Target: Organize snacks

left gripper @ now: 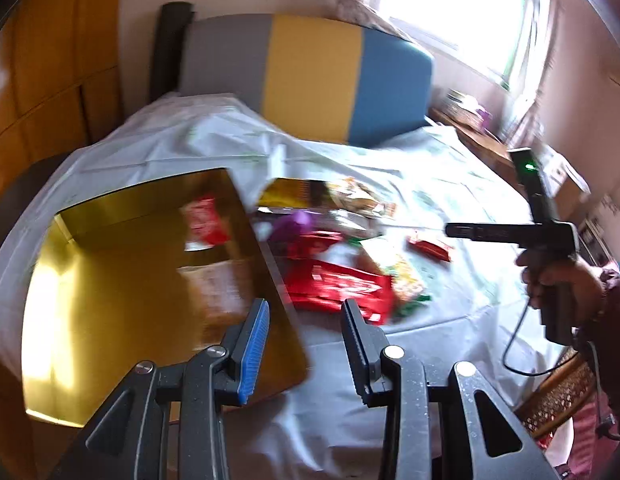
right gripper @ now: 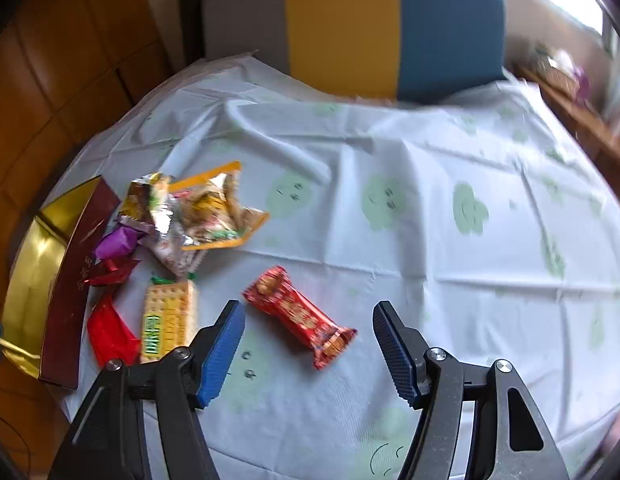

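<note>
Right tool [right gripper: 308, 350] spread, empty, above red bar [right gripper: 300, 316].
I drop straight, pinch mid-wrapper; gold box [right gripper: 26, 280] at 9 o'clock; left tool [left gripper: 306, 344] spread, empty.

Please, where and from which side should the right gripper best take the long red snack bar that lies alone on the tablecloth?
Probably at the middle of the red snack bar, coming from above. It lies flat and diagonal on the tablecloth, apart from the other snacks, between the open fingers of the right gripper. Its crimped ends are thin; the middle is fuller. Turn the jaws to close across its narrow width.
</note>
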